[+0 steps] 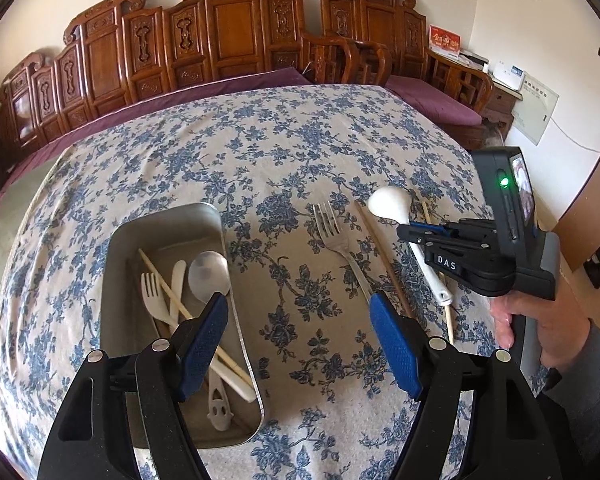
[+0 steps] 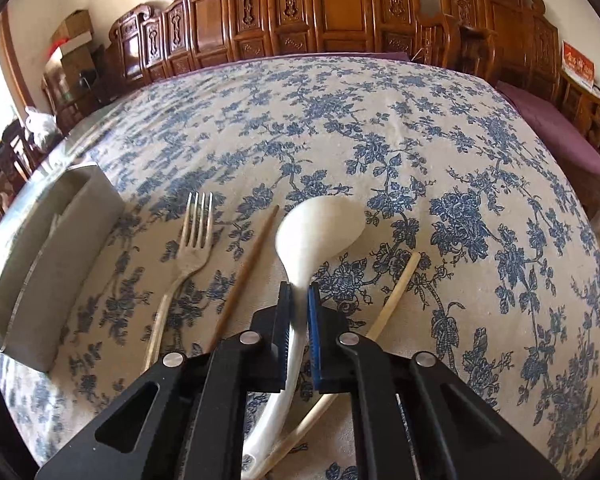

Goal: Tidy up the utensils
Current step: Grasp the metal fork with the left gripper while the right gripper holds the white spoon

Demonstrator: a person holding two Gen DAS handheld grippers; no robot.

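Your right tool [image 2: 299,308] clamps the white spoon [image 2: 320,228] above the bench [image 2: 380,120]; only your left view shows inside the tray [image 1: 168,224], your left tool [image 1: 300,344] spread wide, empty.

White spoon [image 2: 320,228], blue-floral tablecloth [image 2: 420,140], silver tray [image 1: 168,224].

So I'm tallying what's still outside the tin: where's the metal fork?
The metal fork lies on the floral tablecloth between the metal tin on its left and a dark wooden chopstick on its right, in both views.
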